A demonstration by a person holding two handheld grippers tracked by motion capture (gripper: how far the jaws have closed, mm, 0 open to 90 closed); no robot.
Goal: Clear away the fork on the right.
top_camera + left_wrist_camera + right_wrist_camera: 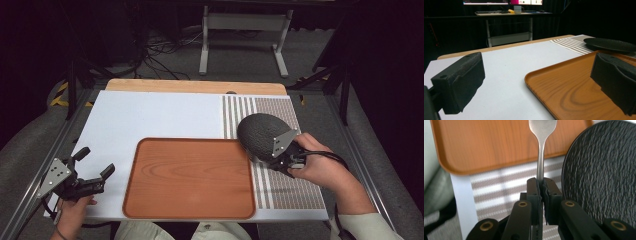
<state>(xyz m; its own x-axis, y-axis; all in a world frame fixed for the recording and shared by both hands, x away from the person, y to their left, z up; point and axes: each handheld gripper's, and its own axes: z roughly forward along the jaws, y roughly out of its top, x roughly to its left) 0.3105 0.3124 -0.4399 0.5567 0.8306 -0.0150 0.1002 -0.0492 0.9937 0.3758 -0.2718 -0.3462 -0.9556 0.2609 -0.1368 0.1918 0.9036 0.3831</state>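
Note:
A silver utensil point(541, 152) points at the wooden tray point(499, 142), its head cut off by the top of the right gripper view. My right gripper point(541, 181) is shut on its handle. A black textured plate point(604, 170) lies just to the right of the jaws on a striped placemat point(496, 187). From above, the right gripper point(274, 162) sits at the plate's point(260, 132) near edge, beside the tray's point(190, 177) right rim. My left gripper point(95, 161) hovers left of the tray, open, with nothing between its fingers point(459, 82).
A white mat point(150, 120) covers the table left of the placemat point(295, 190). A bare wooden strip point(195, 86) runs along the far edge. Beyond it stand a metal frame point(245, 30) and floor cables point(160, 55).

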